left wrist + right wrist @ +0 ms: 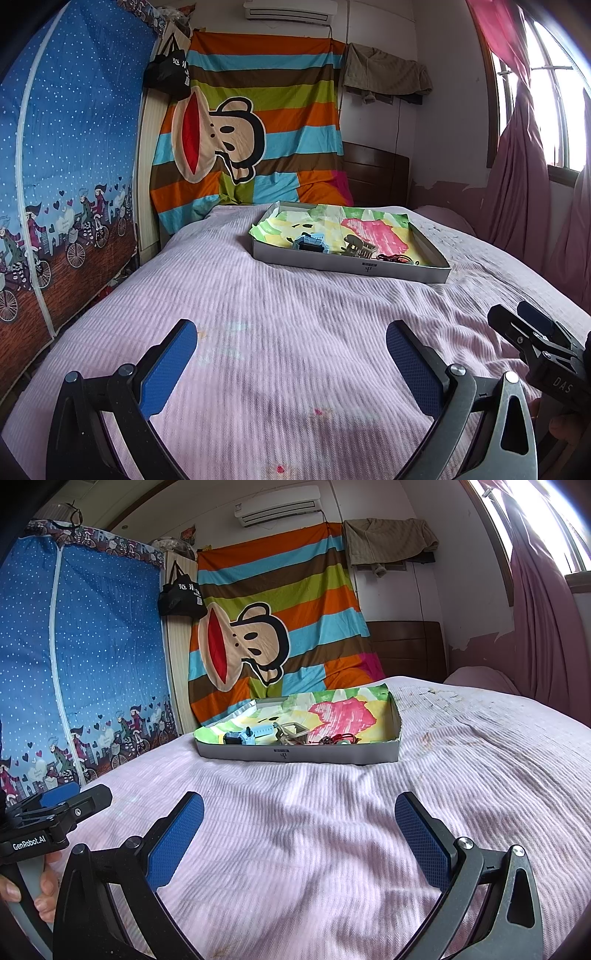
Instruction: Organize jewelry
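Wardrobe cover [66, 155]: blue dotted fabric with cyclists along the bottom, standing at the far left beside the bed.
Striped sheet [266, 122]: hangs on the wall behind the bed, printed with a big-mouthed monkey face.
Left gripper [291, 354]: hovers low over the pink bedspread [280, 302], jaws spread wide, nothing between the blue pads [168, 369].
Box [354, 266]: shallow grey cardboard tray on the bedspread, well ahead of both grippers, lined with a bright painted paper.
Jewelry: lies along the box's near wall; a blue watch [308, 244] at the left, an olive hair claw [360, 248] in the middle, a tangle of red and dark pieces [393, 258] at the right, too small to tell apart.
Right gripper [299, 832]: level with the left one, just beside it, jaws likewise wide apart and empty above the bedspread.
Curtain [517, 177]: pink, hanging by the bright window at the far right.
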Motion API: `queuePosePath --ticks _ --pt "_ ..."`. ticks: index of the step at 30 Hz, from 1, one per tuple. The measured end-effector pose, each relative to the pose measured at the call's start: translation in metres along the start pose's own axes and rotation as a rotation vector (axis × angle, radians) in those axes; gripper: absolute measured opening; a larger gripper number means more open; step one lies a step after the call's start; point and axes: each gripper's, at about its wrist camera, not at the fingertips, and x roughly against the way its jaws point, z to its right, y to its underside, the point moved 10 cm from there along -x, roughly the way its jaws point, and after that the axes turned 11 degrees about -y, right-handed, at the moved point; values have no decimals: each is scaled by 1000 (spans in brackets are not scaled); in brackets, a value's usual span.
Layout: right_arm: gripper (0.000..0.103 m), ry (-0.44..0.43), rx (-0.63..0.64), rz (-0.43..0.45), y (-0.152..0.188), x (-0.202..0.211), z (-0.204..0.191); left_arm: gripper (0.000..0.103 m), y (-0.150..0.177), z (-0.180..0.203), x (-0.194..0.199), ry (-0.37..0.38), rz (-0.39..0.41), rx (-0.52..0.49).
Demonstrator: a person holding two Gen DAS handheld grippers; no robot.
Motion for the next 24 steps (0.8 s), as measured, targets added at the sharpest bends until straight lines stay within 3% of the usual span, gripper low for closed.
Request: queuePosePath --ticks 24 --pt "102 -1 -2 -1 -1 0 0 103 -3 -2 -1 -26 9 -8"
